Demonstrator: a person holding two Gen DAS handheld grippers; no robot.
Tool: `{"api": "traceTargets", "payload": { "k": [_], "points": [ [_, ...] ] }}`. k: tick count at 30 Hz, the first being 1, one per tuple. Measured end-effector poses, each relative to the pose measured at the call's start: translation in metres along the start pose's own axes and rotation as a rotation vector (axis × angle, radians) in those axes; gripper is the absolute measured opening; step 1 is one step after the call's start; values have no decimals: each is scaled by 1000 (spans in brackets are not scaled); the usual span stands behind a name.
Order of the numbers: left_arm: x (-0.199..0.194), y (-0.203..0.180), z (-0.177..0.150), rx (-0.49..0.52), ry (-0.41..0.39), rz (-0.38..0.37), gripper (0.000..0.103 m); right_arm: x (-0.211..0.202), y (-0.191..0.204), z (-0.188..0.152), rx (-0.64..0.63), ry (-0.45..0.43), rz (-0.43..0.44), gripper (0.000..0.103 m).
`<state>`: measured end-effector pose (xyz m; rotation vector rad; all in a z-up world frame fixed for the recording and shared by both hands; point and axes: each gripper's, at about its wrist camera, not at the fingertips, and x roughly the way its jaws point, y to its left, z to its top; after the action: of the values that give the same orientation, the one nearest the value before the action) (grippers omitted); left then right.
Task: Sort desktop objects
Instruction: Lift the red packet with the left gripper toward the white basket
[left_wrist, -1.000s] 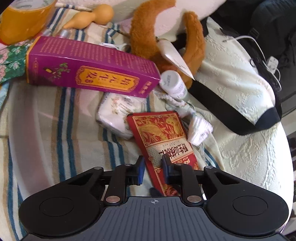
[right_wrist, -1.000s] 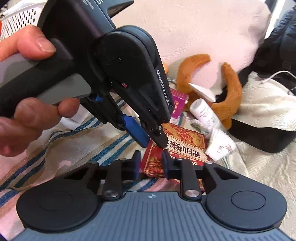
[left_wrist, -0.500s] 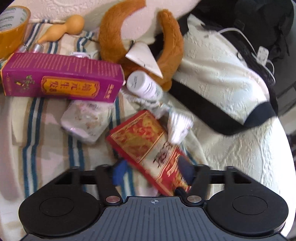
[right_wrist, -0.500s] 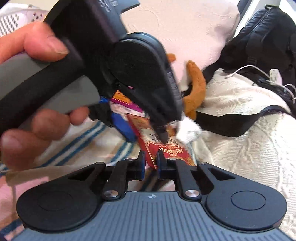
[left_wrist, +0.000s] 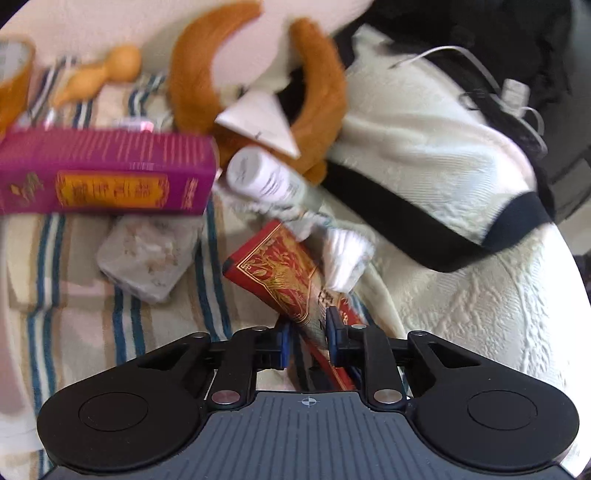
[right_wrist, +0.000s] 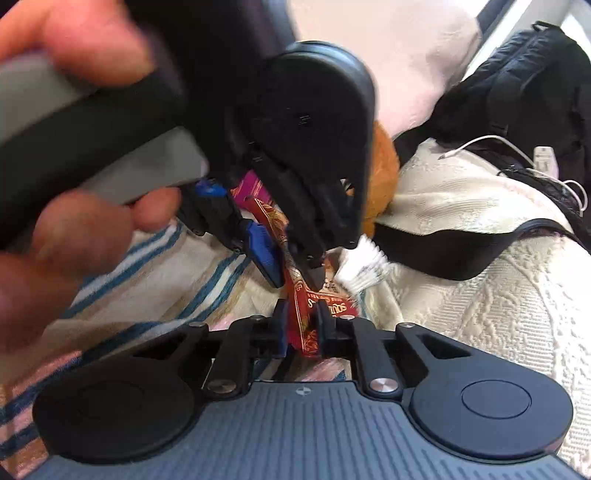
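A red packet (left_wrist: 280, 273) with gold print stands tilted on its edge over the striped cloth (left_wrist: 74, 314). In the left wrist view my left gripper (left_wrist: 308, 325) is closing its jaws, and the blue pads press the packet's near end between them. In the right wrist view the right gripper (right_wrist: 301, 317) is shut on the lower corner of the same red packet (right_wrist: 295, 291). Just beyond it, the left gripper (right_wrist: 290, 264) clamps the packet higher up, held by a person's hand (right_wrist: 74, 240).
A purple box (left_wrist: 107, 177), a white bottle (left_wrist: 266, 177), a clear wrapped pack (left_wrist: 147, 262) and a white folded cloth (left_wrist: 345, 258) lie close behind the packet. A brown plush (left_wrist: 314, 96), a yellow gourd (left_wrist: 103, 74) and a black bag (right_wrist: 517, 81) lie further back.
My left gripper opened wide around the red packet, then closed on it. The packet has turned from flat to tilted on edge. The right gripper kept its hold.
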<state>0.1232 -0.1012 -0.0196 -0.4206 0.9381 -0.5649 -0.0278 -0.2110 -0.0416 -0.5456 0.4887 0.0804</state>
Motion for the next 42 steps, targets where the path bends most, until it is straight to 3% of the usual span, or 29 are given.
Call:
{"api": "traceTargets", "payload": {
  "k": [9, 26, 33, 42],
  "points": [
    [-71, -33, -26, 180, -112, 97, 15, -59, 8, 14, 76, -93, 67, 13],
    [-254, -5, -66, 284, -343, 320, 15, -158, 90, 76, 82, -295, 280, 14],
    [-297, 22, -58, 263, -407, 383, 15, -165, 124, 111, 44, -334, 327, 14],
    [-328, 48, -22, 263, -475, 487, 15, -152, 147, 162, 43, -387, 395, 14]
  ]
}}
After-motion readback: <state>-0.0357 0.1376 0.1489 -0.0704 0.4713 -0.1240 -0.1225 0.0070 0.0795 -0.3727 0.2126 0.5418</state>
